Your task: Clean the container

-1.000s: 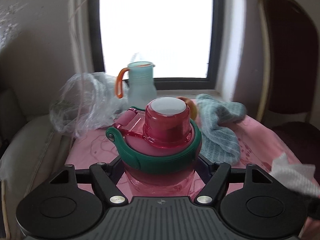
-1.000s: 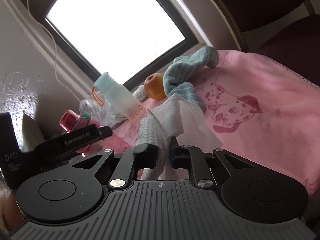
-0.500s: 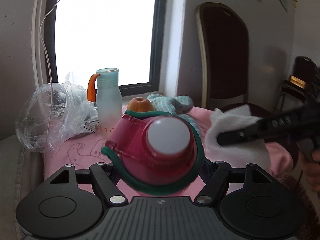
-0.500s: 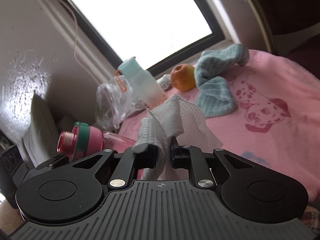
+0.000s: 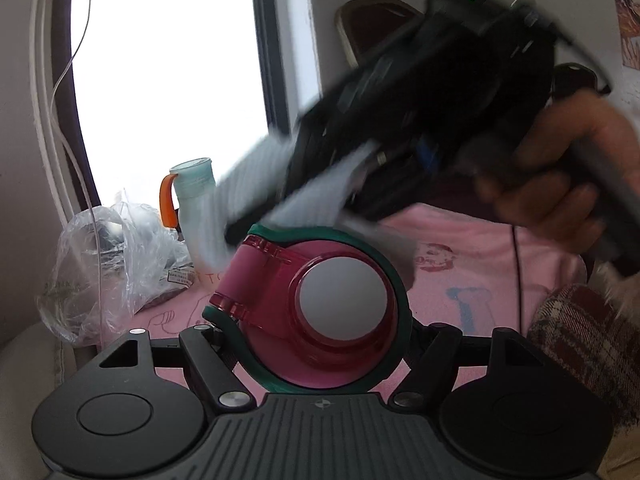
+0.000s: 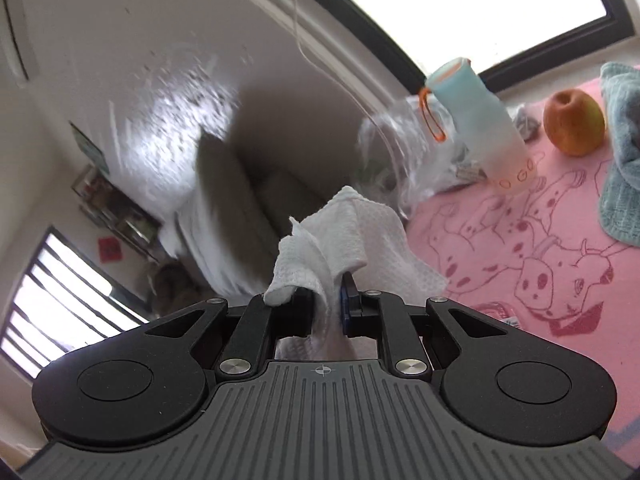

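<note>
Left gripper (image 5: 320,344) clamped on pink bottle (image 5: 320,312), lid end toward the camera, green band round it, held above the pink cloth (image 5: 480,248). Right gripper (image 6: 326,304) pinches a white wipe (image 6: 348,232); in the left view it is blurred, just over the bottle. Pale bottle (image 6: 484,124) reads "GO" in orange; apple (image 6: 574,122) beside it. Bag label (image 5: 180,276) unreadable.

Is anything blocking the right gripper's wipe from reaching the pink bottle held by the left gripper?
Nothing visible: the right gripper with its white wipe hangs just above the pink bottle clamped in the left gripper.
</note>
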`<act>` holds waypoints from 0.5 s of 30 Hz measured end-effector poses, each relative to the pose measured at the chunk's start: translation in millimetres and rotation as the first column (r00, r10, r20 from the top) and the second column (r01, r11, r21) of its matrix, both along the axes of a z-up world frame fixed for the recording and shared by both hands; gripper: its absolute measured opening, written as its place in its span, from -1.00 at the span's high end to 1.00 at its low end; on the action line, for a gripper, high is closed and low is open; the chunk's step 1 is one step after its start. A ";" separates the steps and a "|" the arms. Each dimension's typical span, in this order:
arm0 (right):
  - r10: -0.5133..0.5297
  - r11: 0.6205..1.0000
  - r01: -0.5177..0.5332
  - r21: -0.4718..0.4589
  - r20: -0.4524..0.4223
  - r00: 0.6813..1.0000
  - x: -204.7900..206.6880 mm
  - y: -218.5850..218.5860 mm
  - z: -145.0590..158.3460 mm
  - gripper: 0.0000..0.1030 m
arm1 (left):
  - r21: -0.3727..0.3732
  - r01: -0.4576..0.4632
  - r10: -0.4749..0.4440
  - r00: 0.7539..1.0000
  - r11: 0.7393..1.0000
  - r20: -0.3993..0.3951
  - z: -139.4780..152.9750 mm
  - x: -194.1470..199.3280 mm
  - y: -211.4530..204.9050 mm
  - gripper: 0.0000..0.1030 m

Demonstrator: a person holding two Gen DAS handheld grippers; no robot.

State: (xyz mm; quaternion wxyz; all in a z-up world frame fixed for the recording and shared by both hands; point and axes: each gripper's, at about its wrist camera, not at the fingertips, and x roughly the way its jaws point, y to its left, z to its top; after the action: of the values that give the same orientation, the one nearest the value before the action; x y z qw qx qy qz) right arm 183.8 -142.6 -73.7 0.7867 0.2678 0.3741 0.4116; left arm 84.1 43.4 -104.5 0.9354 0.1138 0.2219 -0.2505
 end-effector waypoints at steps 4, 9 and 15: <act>-0.084 0.987 0.073 -0.146 -0.070 0.994 24.4 15.2 -36.2 0.67 | -0.029 -0.032 0.032 0.999 0.999 -0.016 -1.5 4.3 2.7 -0.39; -0.284 0.926 0.243 -0.290 -0.108 0.953 30.4 -12.0 -78.3 0.68 | -0.039 -0.057 0.056 0.998 0.998 -0.034 0.5 9.0 1.0 -0.39; -0.284 0.897 0.216 -0.386 -0.129 0.950 8.8 -34.8 -88.1 0.68 | -0.047 -0.083 0.081 0.995 0.995 -0.055 3.2 10.7 -1.9 -0.39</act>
State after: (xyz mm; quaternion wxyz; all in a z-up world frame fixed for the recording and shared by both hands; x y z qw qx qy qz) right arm 192.6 -177.4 -161.9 0.8318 0.1985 0.4768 0.2033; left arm 94.7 41.5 -101.2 0.9413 0.0750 0.2448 -0.2202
